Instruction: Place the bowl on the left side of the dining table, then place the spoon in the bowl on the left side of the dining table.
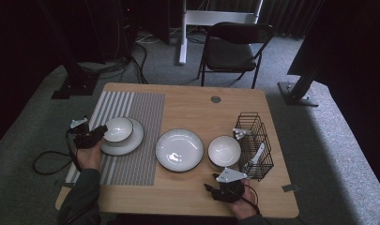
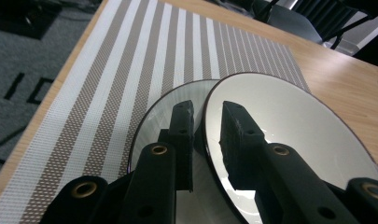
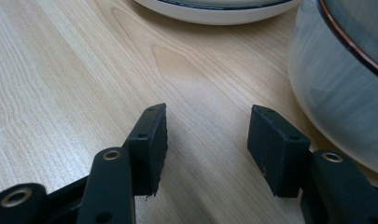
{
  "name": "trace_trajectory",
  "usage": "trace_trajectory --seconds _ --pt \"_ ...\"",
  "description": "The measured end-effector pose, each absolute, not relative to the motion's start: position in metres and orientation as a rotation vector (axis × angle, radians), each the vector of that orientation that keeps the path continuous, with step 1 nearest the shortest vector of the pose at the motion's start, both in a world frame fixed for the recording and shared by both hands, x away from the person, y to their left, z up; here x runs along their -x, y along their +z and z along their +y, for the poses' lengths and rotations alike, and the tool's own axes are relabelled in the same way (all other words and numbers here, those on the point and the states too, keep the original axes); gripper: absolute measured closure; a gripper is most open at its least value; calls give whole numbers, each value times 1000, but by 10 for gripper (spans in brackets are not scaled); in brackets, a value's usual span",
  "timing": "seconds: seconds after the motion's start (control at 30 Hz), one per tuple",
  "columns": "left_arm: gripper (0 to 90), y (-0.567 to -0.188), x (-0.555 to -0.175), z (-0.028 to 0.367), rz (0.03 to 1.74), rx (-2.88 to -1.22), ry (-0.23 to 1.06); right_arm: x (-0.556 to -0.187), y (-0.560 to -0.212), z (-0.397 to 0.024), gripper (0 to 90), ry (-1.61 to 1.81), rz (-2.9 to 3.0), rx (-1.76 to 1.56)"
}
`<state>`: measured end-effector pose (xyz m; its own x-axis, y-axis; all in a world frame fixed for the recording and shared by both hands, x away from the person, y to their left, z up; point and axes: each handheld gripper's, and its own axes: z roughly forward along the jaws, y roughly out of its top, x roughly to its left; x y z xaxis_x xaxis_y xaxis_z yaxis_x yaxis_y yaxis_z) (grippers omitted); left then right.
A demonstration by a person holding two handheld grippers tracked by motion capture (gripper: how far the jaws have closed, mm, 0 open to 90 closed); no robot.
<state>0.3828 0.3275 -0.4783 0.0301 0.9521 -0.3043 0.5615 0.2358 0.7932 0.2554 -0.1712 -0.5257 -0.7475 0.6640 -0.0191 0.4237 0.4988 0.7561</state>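
Bowl (image 1: 117, 129) sits on a plate (image 1: 131, 143) on the striped mat (image 1: 143, 117), near the bench's left edge. Bench (image 1: 187, 197) is light wood, on grey carpet w/ a folding chair (image 1: 234, 47) behind its far edge; room around is dark. Left gripper (image 1: 99, 132) is at the bowl's left rim: in the left gripper view its jaws straddle the rim (image 2: 207, 126), one outside, one inside, nearly closed on it, tho actual contact is hard to tell. Left hand (image 1: 89, 157) comes up from the near-left corner, forearm angled inward. Mid-bench: a large plate (image 1: 179, 150), then a second bowl (image 1: 224, 151) beside a wire rack (image 1: 255, 140) by the right edge. Right gripper (image 1: 221, 187) rests low near the front edge, just short of that bowl, jaws wide apart, holding nothing.
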Motion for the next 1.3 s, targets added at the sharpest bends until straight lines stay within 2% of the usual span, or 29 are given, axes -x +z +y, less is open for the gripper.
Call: trace_trajectory --seconds 0.37,0.7,1.0,1.13,1.3 --pt "739 -459 -361 318 1559 -1401 640 -256 -526 -171 470 1105 2441 -914" --pt "718 -446 -348 290 1429 -1464 623 -256 -526 -171 477 1109 2444 -921" --pt "698 -446 -333 259 1327 -1560 605 -252 -525 -170 554 1101 2441 -896" --pt "694 -449 -326 248 1295 -1598 604 -249 -518 -169 586 1096 2439 -844" --pt "687 -451 -317 235 1249 -1642 582 -238 -490 -176 608 1140 2358 -698"
